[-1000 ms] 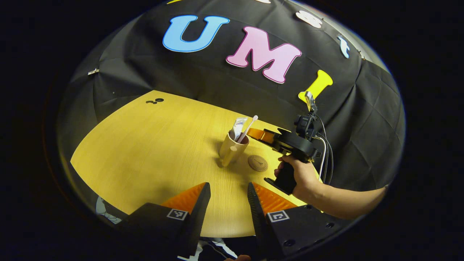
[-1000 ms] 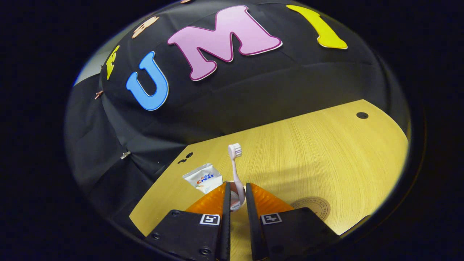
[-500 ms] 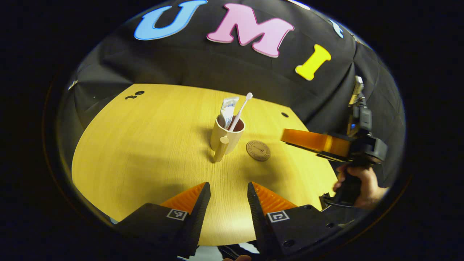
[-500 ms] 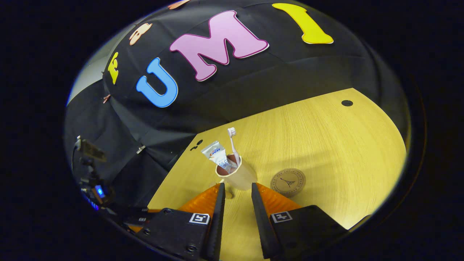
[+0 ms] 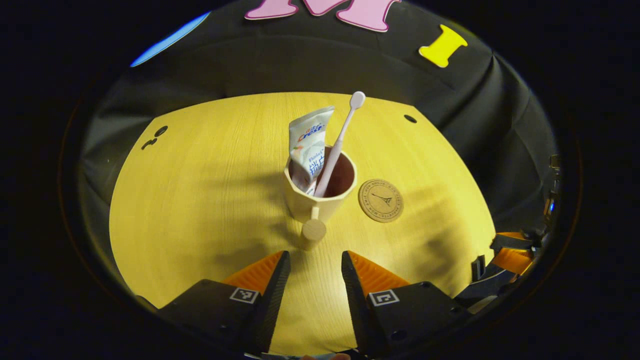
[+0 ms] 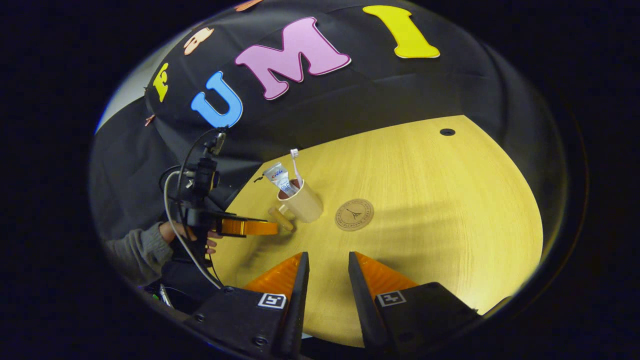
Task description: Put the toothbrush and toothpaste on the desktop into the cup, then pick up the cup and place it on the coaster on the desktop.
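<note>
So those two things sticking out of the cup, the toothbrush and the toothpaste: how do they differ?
The toothbrush is a thin pale stick; the toothpaste is a broad, flat tube with print on it. The toothbrush leans to the right in the left gripper view and reaches higher, while the toothpaste stands on the left side of the cup, its flat end up. Both rest with their lower ends inside the cup, close together, and neither gripper holds them.
</note>
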